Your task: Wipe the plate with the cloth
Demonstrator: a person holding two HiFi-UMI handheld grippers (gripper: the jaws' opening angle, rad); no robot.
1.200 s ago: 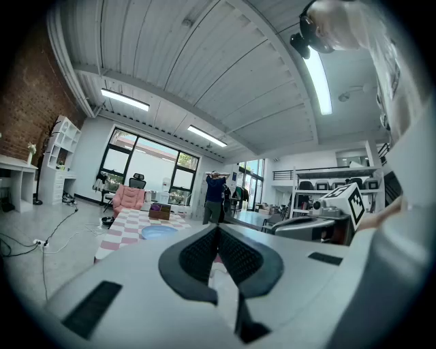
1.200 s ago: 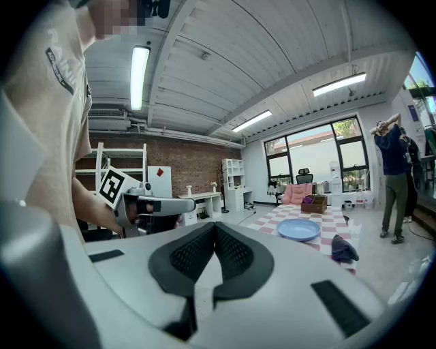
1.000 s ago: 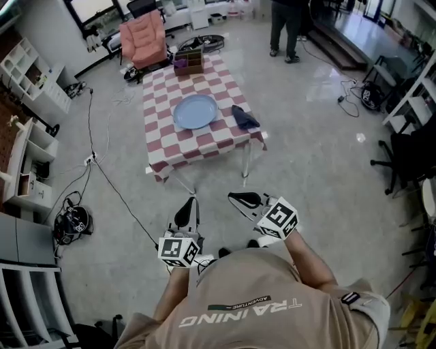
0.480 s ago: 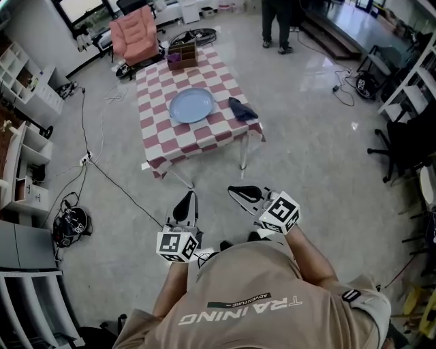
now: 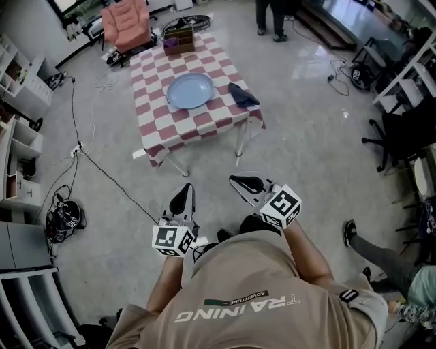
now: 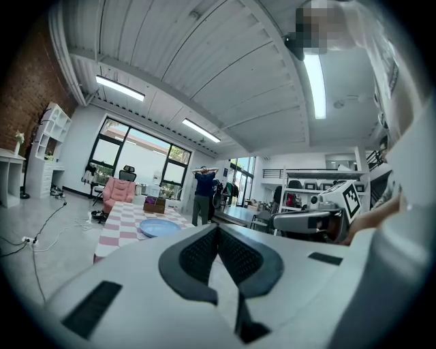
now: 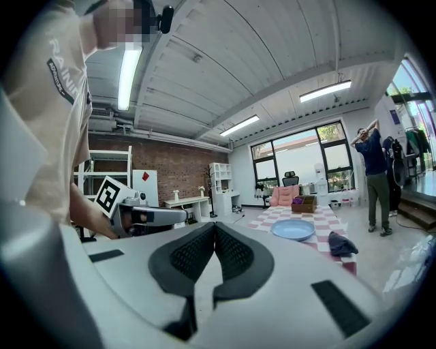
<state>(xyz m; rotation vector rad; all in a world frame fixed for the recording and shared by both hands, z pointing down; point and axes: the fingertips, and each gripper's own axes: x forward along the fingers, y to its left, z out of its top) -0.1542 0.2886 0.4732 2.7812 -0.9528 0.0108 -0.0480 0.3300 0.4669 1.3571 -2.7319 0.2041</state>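
Note:
A pale blue plate (image 5: 190,90) lies in the middle of a red-and-white checked table (image 5: 163,129), with a dark blue cloth (image 5: 243,94) crumpled at its right edge. The plate (image 7: 293,229) and cloth (image 7: 342,243) also show in the right gripper view, and the plate (image 6: 158,226) in the left gripper view. My left gripper (image 5: 182,200) and right gripper (image 5: 246,183) are held over the floor well short of the table. Both are shut with nothing between their pads, pointing roughly level toward the table.
A brown divided box (image 5: 178,41) sits at the table's far end, a pink armchair (image 5: 125,22) behind it. A person (image 5: 269,17) stands beyond the table. Cables (image 5: 88,160) trail over the floor at left, shelves (image 5: 19,143) line the left wall, office chairs (image 5: 398,136) stand right.
The table has shifted up and left in the head view while both grippers stay shut in front of the body. A seated person's leg has come into view at lower right.

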